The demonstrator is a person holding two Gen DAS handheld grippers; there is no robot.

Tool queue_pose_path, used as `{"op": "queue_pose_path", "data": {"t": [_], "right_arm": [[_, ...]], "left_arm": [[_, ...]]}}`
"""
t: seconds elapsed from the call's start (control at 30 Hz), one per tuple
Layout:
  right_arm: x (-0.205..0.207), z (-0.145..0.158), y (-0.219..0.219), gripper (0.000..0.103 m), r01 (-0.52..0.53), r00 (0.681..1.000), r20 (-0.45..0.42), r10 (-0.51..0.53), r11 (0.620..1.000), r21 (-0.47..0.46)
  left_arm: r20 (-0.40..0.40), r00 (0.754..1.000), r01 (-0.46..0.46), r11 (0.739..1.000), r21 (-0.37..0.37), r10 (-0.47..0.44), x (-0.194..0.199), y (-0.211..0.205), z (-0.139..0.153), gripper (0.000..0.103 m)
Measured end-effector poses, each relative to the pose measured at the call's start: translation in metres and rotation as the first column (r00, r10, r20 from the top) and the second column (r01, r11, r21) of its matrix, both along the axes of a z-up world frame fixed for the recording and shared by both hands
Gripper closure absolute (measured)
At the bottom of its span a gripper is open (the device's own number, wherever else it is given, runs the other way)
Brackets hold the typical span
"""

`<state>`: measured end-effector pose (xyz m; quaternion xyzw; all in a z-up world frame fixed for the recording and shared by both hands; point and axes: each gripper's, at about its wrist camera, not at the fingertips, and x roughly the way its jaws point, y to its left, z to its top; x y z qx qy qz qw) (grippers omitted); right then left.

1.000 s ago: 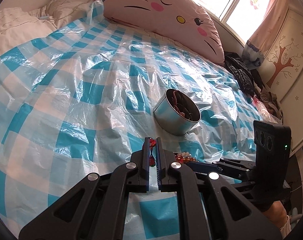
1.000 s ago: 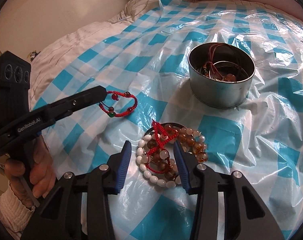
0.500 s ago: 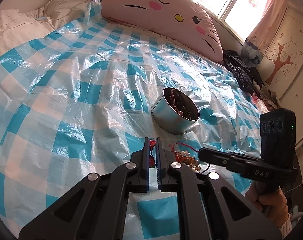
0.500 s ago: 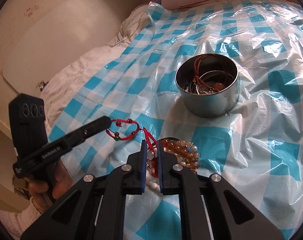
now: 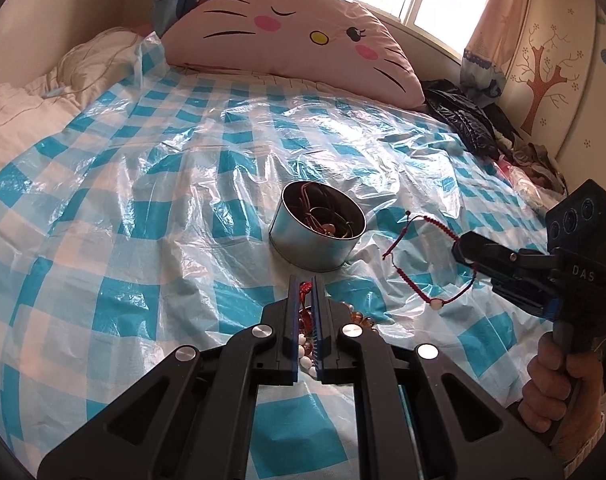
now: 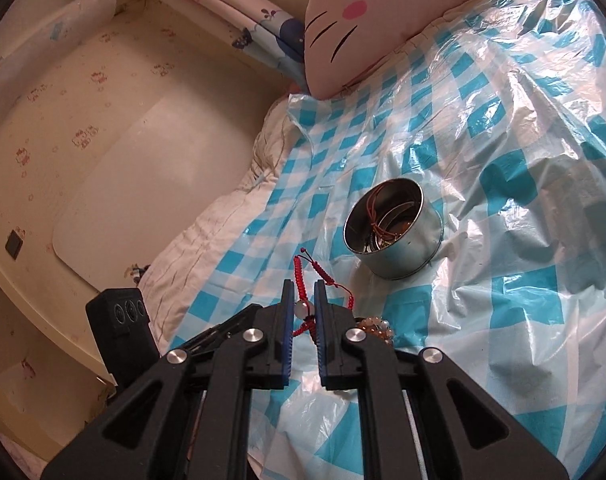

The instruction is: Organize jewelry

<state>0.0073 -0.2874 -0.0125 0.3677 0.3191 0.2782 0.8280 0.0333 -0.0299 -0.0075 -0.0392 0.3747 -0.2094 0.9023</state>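
So we're somewhere in the middle of this one, by our reckoning. The round metal tin sitting on the blue-checked plastic sheet over the bed already has a tangle of cords and a bangle or two inside, so part of the sorting looks done. Right now both tools are loaded: our right gripper has its jaws clamped on a red braided cord bracelet with a pale bead, and in the left wrist view it dangles clear of the sheet at about 3 o'clock from the tin, near it but not over it. Our left gripper has its jaws pinched together on another red bracelet, just at 6 o'clock of the tin; only a bit of the knotting shows between the pads, so we can't say much more about that piece. What's left: both of those need to go into the tin, and there's still a little heap of beaded bracelets, amber and white ones, lying on the sheet right under the tools. So we'd guess two drops plus at least one more pickup before it's done.
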Motion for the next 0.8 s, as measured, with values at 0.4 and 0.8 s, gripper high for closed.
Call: {"op": "queue_pose_path", "data": {"t": [0.4, 0.8], "right_arm": [[-0.0009, -0.0004, -0.0043, 0.092, 0.025, 1.0, 0.003, -0.025, 1.0, -0.007], [-0.0005, -0.0015, -0.0054, 0.092, 0.031, 1.0, -0.003, -0.031, 1.0, -0.004]], "left_arm": [[0.009, 1.0, -0.019, 0.999, 0.045, 0.019, -0.0021, -0.0079, 0.0005, 0.097], [0.007, 1.0, -0.022, 0.998, 0.05, 0.022, -0.0009, -0.0078, -0.0002, 0.098]]}}
